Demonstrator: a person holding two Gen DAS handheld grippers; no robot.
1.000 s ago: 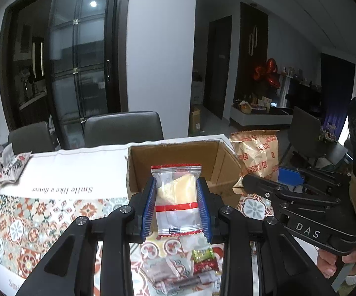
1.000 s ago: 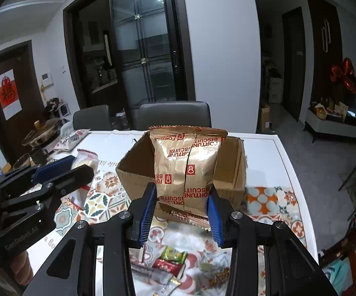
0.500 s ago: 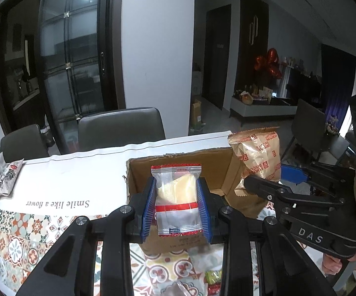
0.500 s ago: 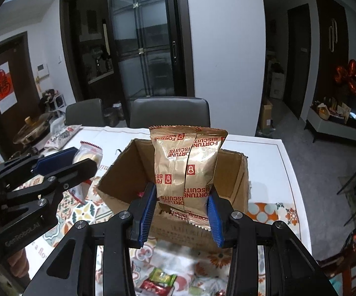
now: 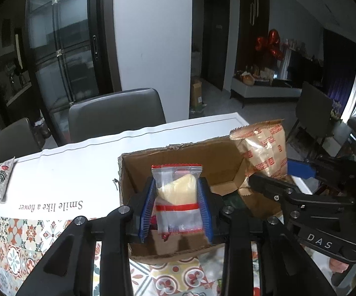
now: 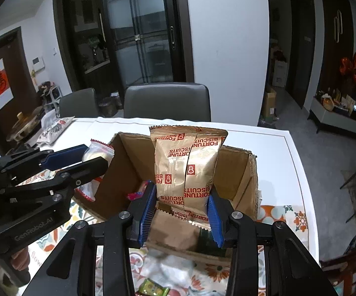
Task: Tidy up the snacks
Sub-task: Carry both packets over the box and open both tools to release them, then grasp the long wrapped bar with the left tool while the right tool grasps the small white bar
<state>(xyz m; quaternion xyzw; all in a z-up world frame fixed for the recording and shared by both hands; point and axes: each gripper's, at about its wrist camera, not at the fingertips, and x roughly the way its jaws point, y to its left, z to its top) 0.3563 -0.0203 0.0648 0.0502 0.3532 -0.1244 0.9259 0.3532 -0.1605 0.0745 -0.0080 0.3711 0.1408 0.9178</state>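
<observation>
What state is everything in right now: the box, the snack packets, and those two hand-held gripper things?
Cardboard box: open at the top, upright on the table.
Clear cake packet: sealed, upright between the left hand-held gripper's pads over the box.
Gold biscuit bag: sealed, upside down, clamped above the box.
Left hand-held gripper: jaws have just been opening, packet between them.
Right hand-held gripper: shut on the biscuit bag.
Glass door: closed.

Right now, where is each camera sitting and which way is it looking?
Left wrist view: sits on the left claw, looks down along it into the cardboard box; clear snack bag between its fingers; right claw at right.
Right wrist view: sits on the right claw, faces the same box; gold biscuit bag gripped; left claw at left.
Both views share the box, both bags, the grey chair.
</observation>
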